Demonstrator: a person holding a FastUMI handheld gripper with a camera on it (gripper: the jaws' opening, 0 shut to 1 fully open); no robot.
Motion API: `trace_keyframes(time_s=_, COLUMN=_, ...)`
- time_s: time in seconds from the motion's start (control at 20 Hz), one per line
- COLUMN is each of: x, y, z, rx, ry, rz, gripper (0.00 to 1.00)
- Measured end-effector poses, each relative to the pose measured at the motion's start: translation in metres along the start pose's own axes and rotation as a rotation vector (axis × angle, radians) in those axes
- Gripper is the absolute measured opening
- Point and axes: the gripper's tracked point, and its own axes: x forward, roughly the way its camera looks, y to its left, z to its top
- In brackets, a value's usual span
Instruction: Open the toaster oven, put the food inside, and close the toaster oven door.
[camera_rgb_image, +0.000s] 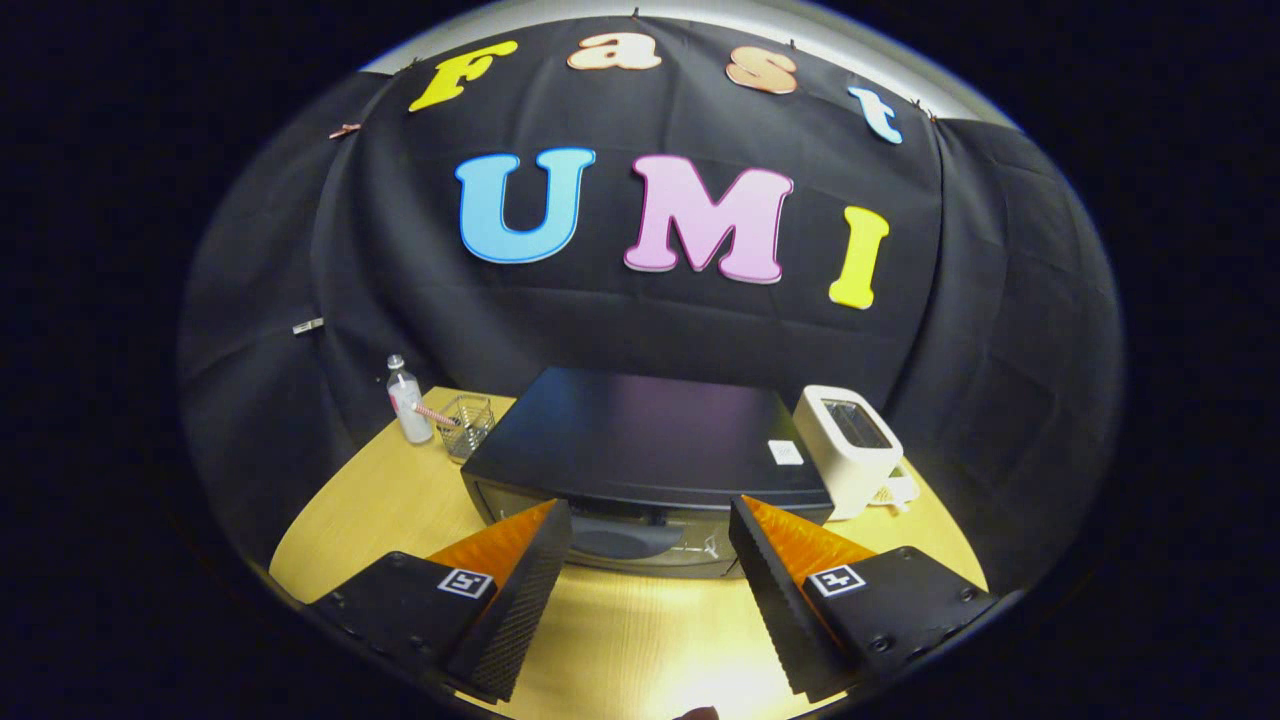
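Right now the tool (650, 520) is released: its two fingers (520, 590) stand wide apart and nothing is between them except bare wood of the worktop (640, 640). The fingers hang above the worktop and touch nothing.

Just ahead of the fingertips stands the toaster oven (640, 450), a dark box with a flat top. Its front, with a glass door (625, 540), shows low between the two fingertips, and the door looks closed, upright against the box. On the top of the oven, near its right corner, sits a small white sticker (786, 452).

To the right of the oven, just beside it, stands a white toaster (848, 448) with a slot on top. Behind its lower part some small white thing lies on the worktop; I cannot tell what it is.

To the left of the oven, near its back corner, is a small wire basket (467, 424), and a thin striped stick (432, 412) leans out of it. Just left of the basket stands a small clear bottle (407, 400) with a white cap, upright.

Beyond all of these hangs the black cloth wall (300, 300) of the booth.
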Motion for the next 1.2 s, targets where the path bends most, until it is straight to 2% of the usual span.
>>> trace_keyframes(time_s=0.25, x=-0.036, y=-0.025, z=0.062, rx=0.008, ry=-0.15, rz=-0.019, gripper=0.98)
trace_keyframes(time_s=0.55, x=-0.073, y=-0.052, z=0.108, rx=-0.007, ry=-0.249, rz=-0.04, gripper=0.98)
trace_keyframes(time_s=0.7, x=-0.092, y=-0.055, z=0.115, rx=-0.035, ry=-0.271, rz=-0.046, gripper=0.98)
trace_keyframes(time_s=1.2, x=-0.14, y=-0.069, z=0.112, rx=0.055, ry=-0.298, rz=-0.08, gripper=0.98)
